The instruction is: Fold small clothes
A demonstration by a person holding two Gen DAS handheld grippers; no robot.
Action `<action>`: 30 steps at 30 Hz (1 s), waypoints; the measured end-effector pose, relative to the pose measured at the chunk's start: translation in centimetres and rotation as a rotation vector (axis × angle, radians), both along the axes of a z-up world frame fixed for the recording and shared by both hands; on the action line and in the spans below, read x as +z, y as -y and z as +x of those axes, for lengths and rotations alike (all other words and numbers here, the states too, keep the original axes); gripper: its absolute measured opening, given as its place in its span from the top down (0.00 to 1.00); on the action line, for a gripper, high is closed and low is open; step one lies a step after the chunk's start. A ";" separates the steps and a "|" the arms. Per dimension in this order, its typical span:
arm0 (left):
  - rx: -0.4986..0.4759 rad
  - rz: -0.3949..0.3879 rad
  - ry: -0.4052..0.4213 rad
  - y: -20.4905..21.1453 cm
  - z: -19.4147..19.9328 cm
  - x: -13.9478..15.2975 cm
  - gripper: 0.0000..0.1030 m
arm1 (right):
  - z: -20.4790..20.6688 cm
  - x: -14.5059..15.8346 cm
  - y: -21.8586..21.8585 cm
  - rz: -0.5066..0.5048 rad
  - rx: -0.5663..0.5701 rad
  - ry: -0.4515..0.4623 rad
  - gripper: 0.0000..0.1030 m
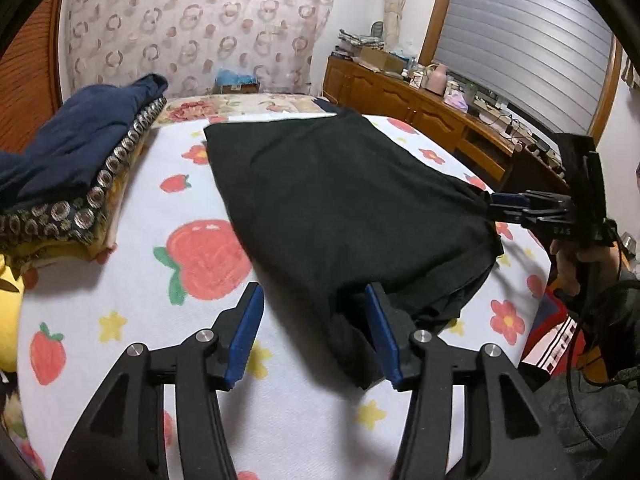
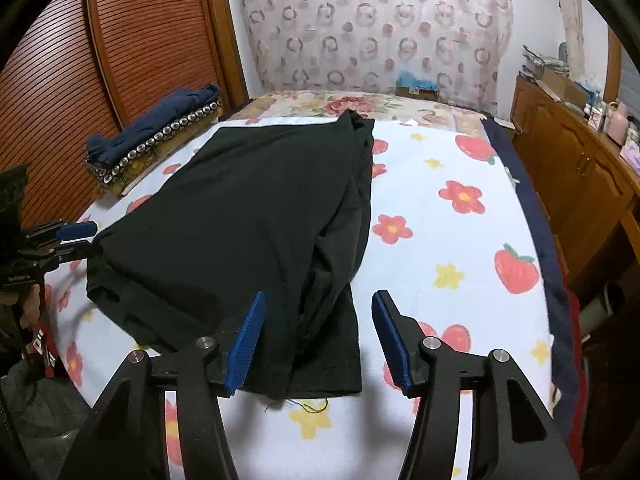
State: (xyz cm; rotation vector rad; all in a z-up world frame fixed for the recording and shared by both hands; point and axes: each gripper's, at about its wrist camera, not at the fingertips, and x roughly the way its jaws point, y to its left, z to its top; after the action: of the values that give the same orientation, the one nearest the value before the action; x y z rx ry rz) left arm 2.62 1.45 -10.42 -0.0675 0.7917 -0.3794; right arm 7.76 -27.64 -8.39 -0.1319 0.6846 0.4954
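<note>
We note the left gripper (image 1: 316,316) low over the bed, jaws parted, blue pads (image 1: 248,332) clear of cloth on the left side; the right-hand pad touches or sits just beside the near corner of the black garment (image 1: 340,200), and we cannot tell whether it presses. The right gripper (image 2: 318,320) likewise stands apart, the garment's near hem lying between its pads without either one pinching it. Loose thread ends trail from that hem in the right wrist view. Seen from the left wrist, the right gripper reaches the garment's right edge, a hand (image 1: 576,264) on its grip.

The black garment (image 2: 248,216) lies folded, flat on the strawberry-and-flower blanket (image 2: 440,240), roughly mid-bed. Farther back left, we see a navy garment (image 1: 80,140) stacked on a patterned folded pile (image 1: 72,216). Beyond: a circle-print curtain (image 1: 192,28), a wooden cabinet (image 1: 400,92) on the right.
</note>
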 end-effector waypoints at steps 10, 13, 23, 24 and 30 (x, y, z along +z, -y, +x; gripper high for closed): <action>-0.031 -0.011 -0.050 1.0 -0.4 -1.5 0.48 | 0.4 -1.5 -0.1 -0.010 0.008 -0.062 0.44; -0.044 -0.017 -0.061 1.4 -0.4 -1.7 0.48 | 0.2 -2.0 -0.8 -0.028 0.032 -0.067 0.56; -0.050 -0.016 -0.064 1.5 -0.5 -2.4 0.48 | -0.1 -1.5 -0.8 -0.054 0.029 -0.031 0.59; -0.049 -0.015 -0.063 1.5 -0.6 -2.4 0.48 | -0.2 -1.5 -0.8 -0.068 0.011 -0.022 0.52; -0.053 -0.013 -0.058 1.5 -0.8 -2.5 0.57 | 0.2 -2.2 -0.4 -0.045 -0.007 -0.055 0.51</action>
State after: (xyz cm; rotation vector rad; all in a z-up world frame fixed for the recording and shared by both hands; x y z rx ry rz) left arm 1.84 -0.09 -12.90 -0.0702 0.8494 -0.4341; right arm 7.94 -27.20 -10.56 -0.1582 0.7494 0.4784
